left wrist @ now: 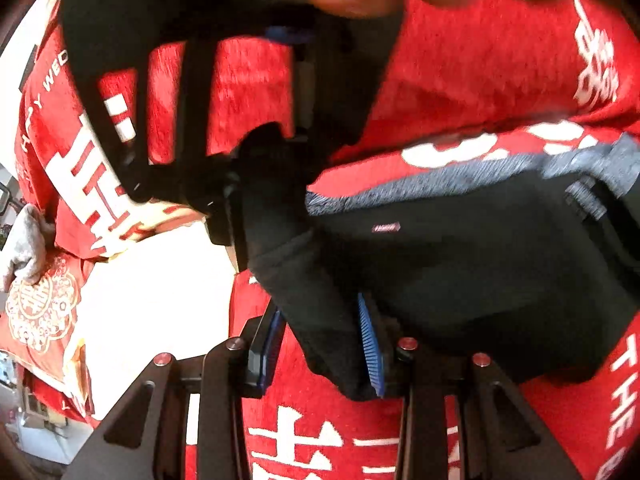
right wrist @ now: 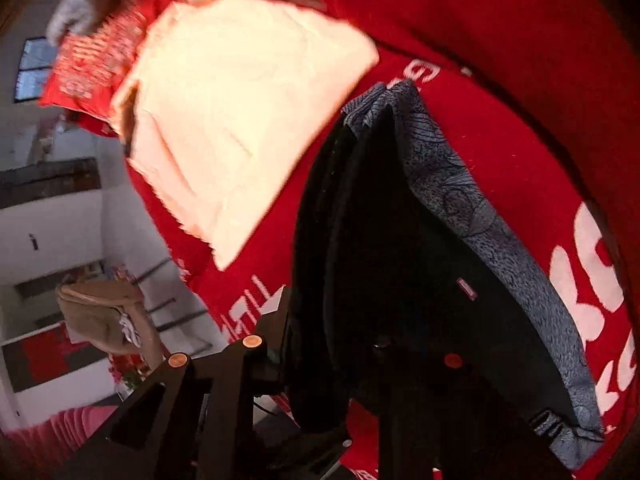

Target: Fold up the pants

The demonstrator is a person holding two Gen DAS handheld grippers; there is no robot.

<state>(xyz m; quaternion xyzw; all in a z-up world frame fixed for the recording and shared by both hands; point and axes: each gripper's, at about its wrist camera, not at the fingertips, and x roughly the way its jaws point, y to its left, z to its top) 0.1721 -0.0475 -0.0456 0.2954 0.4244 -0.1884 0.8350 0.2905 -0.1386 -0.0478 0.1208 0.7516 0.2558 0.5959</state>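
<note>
I counted one pair of black pants with a grey patterned waistband (left wrist: 460, 264) and two grippers. My left gripper (left wrist: 324, 344) had its blue-padded jaws pinched on a fold of the black cloth, low in the frame's centre. My right gripper (right wrist: 360, 364) was buried in the pants (right wrist: 400, 280); I could not tell how wide its jaws stood. Only the left view showed the other black gripper at upper left. Only the right view showed the cream quilt (right wrist: 240, 120) on the red blanket with white lettering (right wrist: 500, 140).
</note>
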